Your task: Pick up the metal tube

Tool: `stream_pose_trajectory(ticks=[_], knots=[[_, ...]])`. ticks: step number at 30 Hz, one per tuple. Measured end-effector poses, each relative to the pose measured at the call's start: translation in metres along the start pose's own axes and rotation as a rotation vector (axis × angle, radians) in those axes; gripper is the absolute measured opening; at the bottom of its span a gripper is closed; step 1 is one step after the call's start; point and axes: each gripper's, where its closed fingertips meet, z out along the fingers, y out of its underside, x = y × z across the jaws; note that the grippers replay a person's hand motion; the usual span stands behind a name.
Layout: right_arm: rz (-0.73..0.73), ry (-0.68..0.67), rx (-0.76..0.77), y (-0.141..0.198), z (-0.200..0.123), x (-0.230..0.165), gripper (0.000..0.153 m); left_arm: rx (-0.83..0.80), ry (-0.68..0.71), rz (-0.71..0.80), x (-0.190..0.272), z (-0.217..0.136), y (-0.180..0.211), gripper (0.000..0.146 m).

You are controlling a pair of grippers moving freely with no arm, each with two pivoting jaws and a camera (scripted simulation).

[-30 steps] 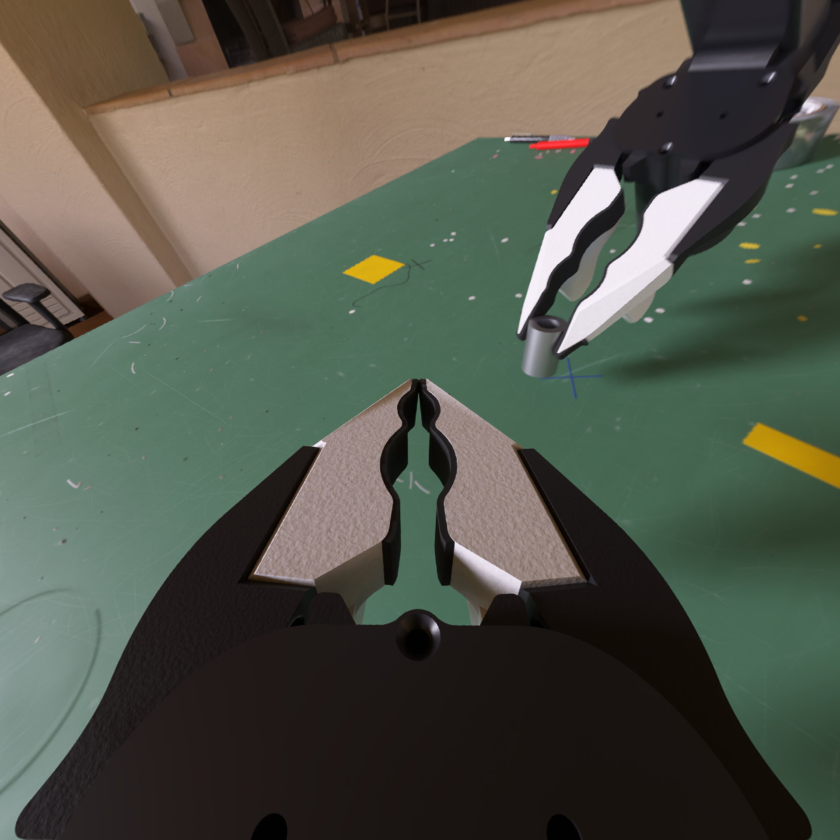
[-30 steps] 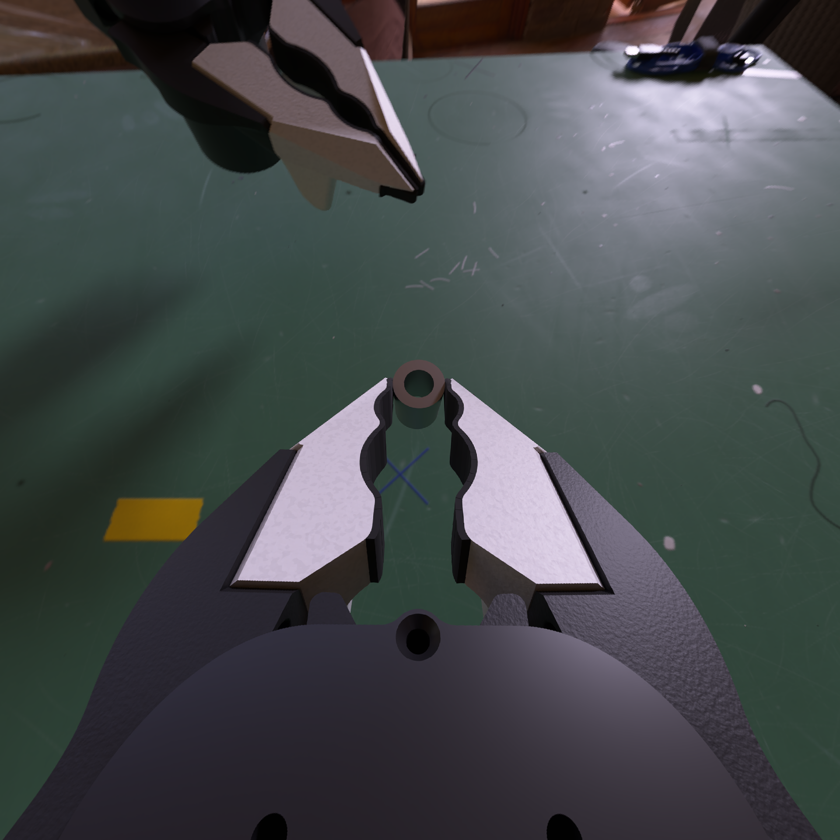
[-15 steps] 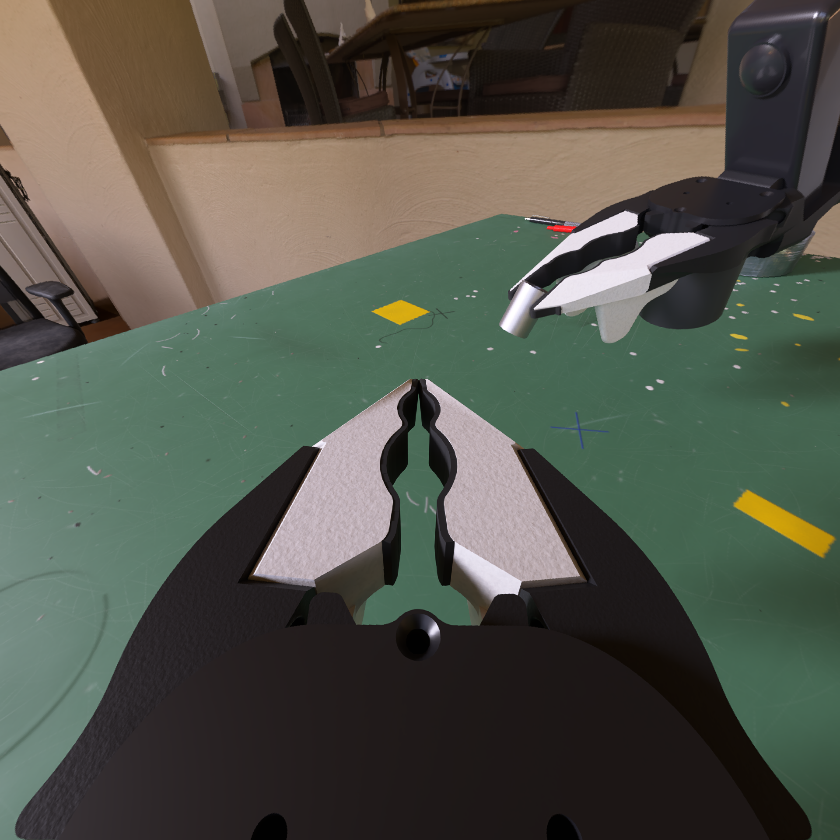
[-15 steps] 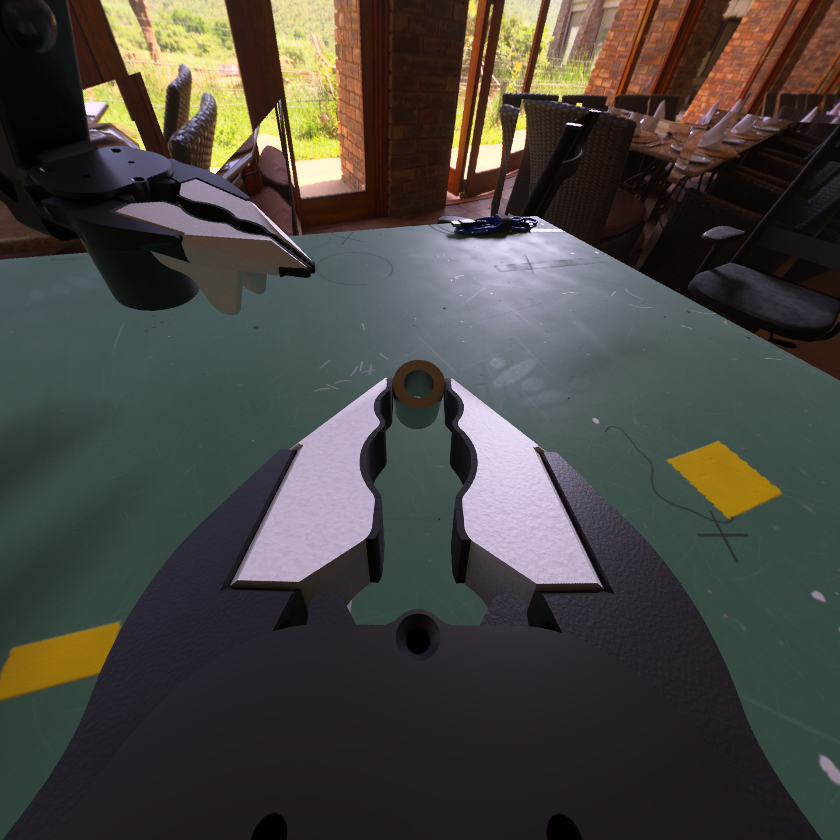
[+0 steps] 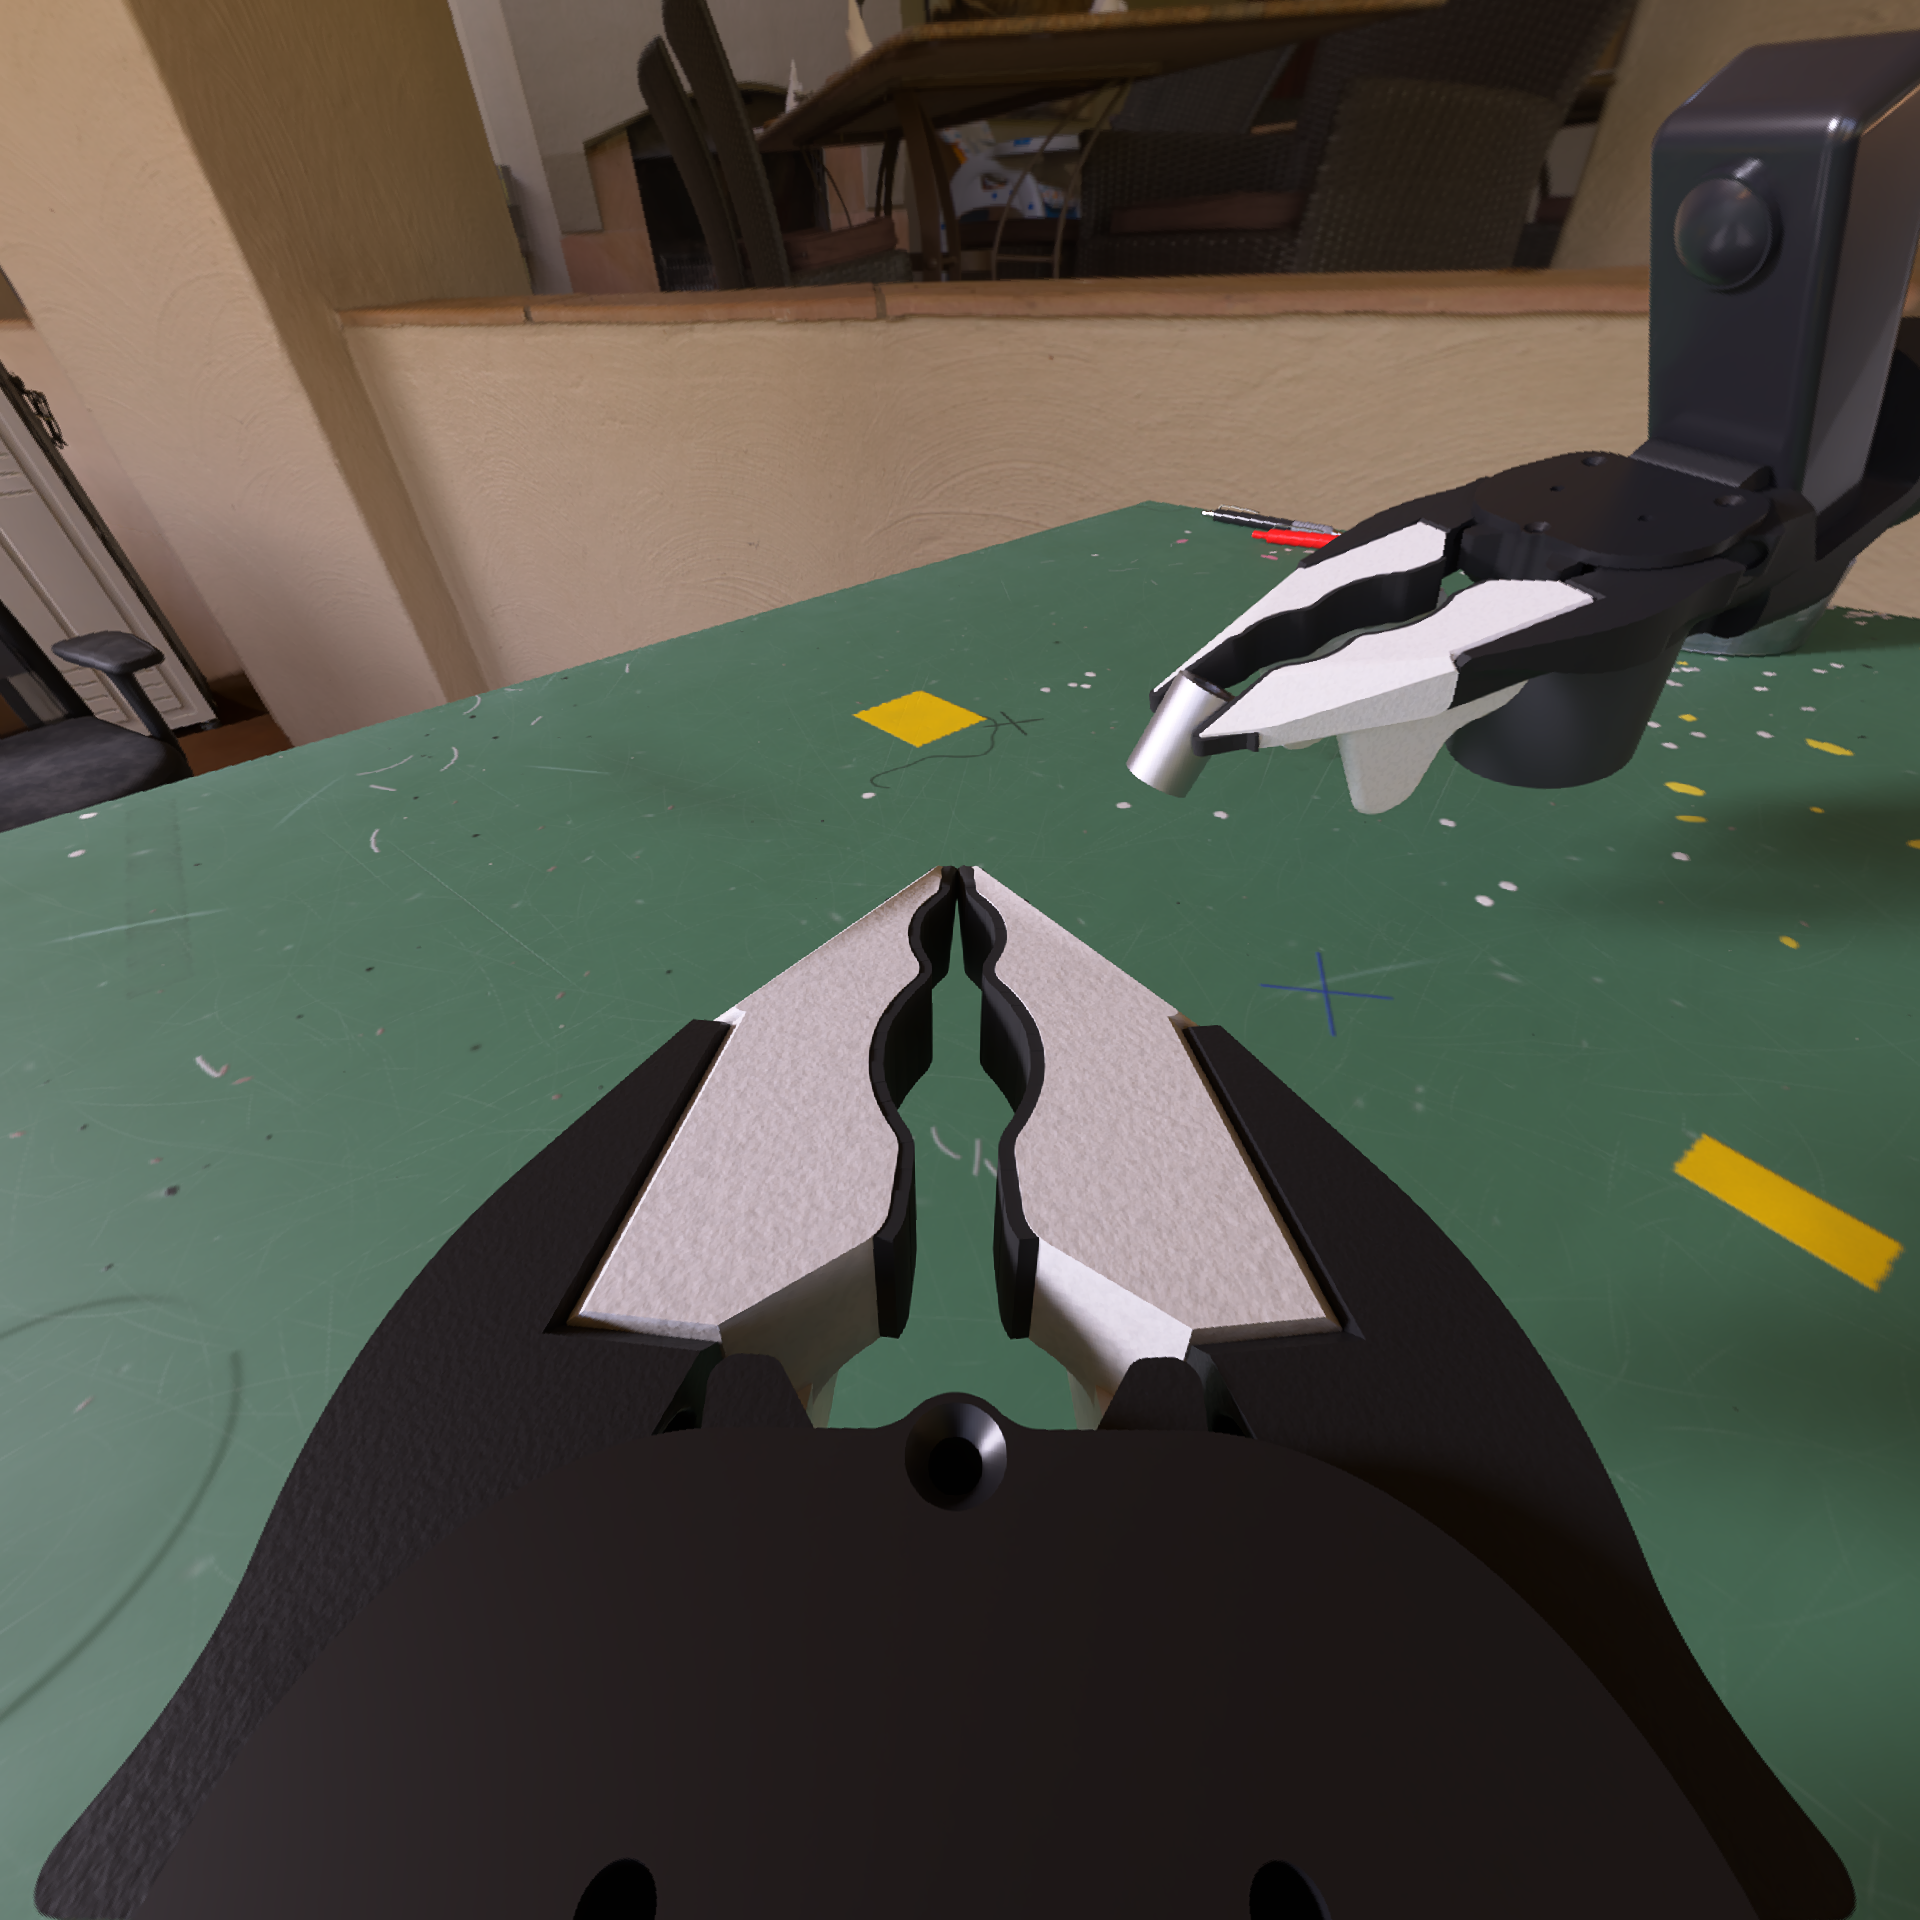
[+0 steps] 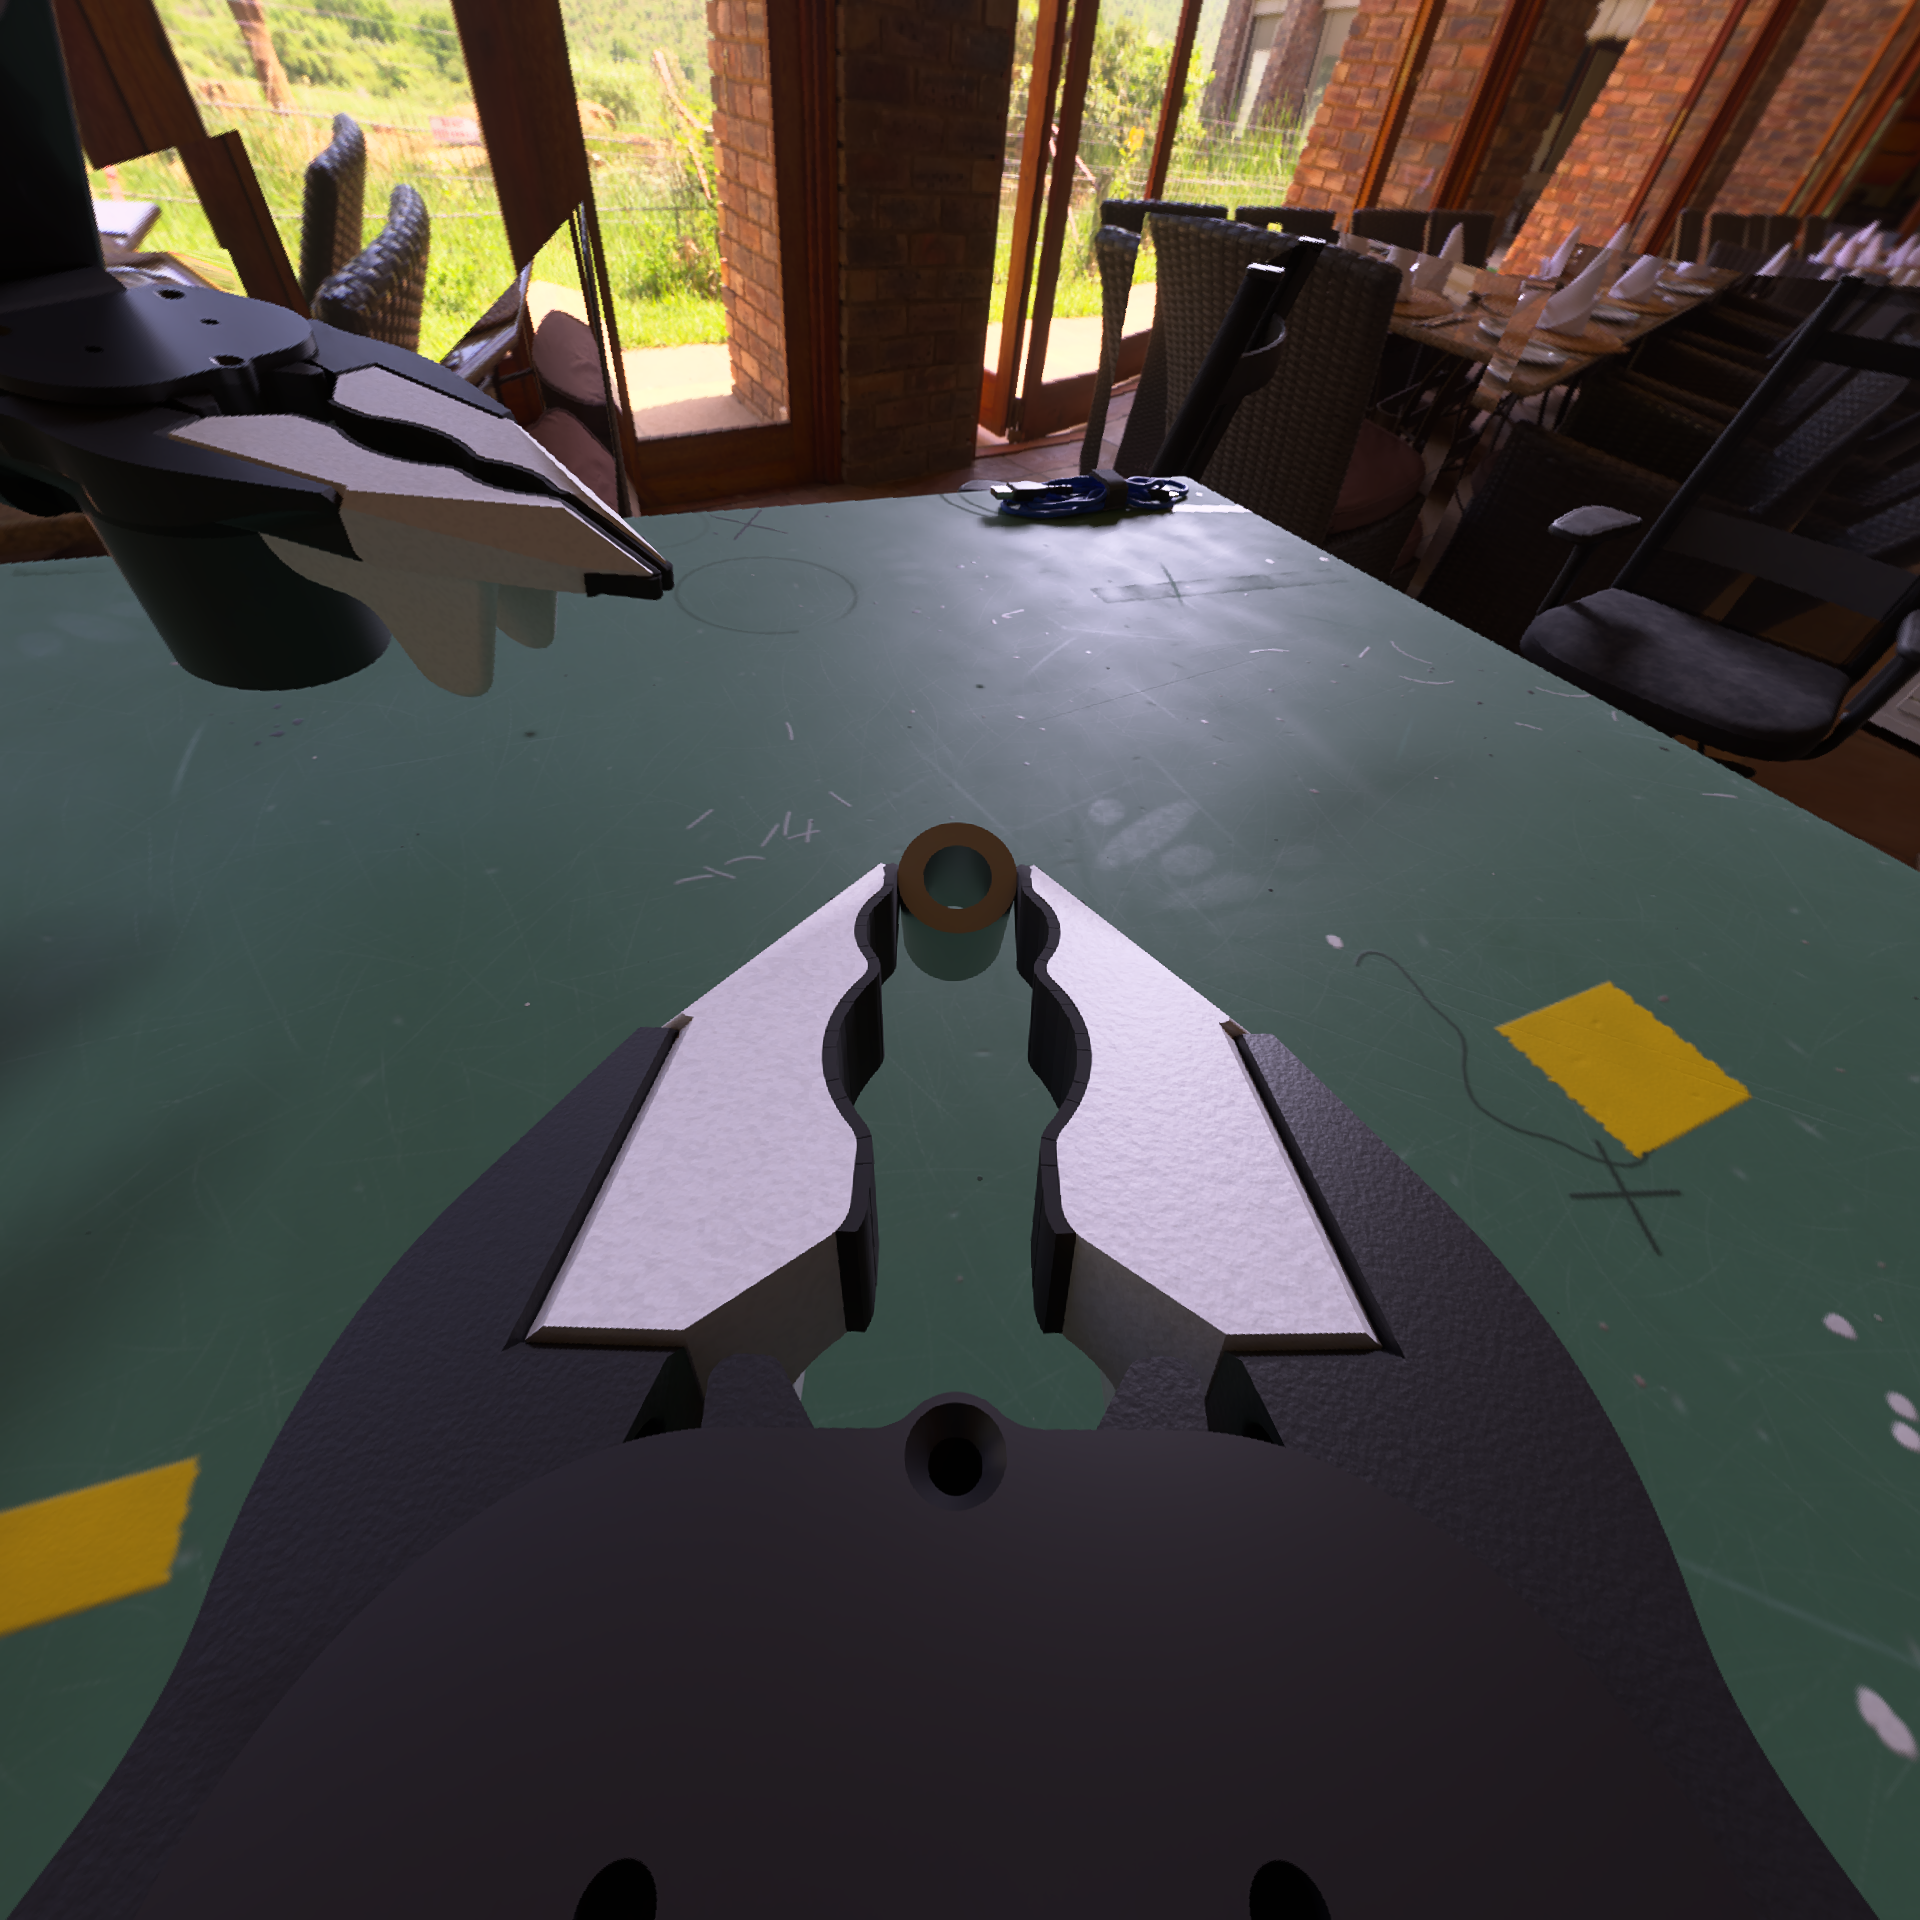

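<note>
The metal tube (image 6: 956,902) is a short grey cylinder with a hole through it. My right gripper (image 6: 956,883) is shut on it at the fingertips and holds it in the air above the green table (image 6: 1247,748). In the left wrist view the tube (image 5: 1169,738) hangs tilted from the right gripper (image 5: 1195,717) at the upper right, well above the table (image 5: 520,935). My left gripper (image 5: 956,875) is shut and empty, over the table; it also shows in the right wrist view (image 6: 639,580) at the upper left.
Yellow tape patches (image 5: 918,717) (image 5: 1787,1210) and a blue cross (image 5: 1327,992) mark the table. Red and grey pens (image 5: 1273,525) lie at the far edge. A blue cable bundle (image 6: 1086,495) lies at the far end. Office chairs (image 6: 1704,665) stand past the table's edge.
My right gripper has lifted the tube off the blue cross and levelled out, now holding it higher. My left gripper stayed shut and tilted up slightly.
</note>
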Motion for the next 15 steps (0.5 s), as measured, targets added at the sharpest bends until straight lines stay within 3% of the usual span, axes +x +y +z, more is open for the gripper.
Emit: stream_pose_trajectory(ticks=[15], knots=[[-0.028, 0.01, -0.004, 0.0005, 0.0026, -0.0025, 0.022, 0.007, 0.002, -0.061, -0.0034, -0.0006, -0.0012, 0.0]])
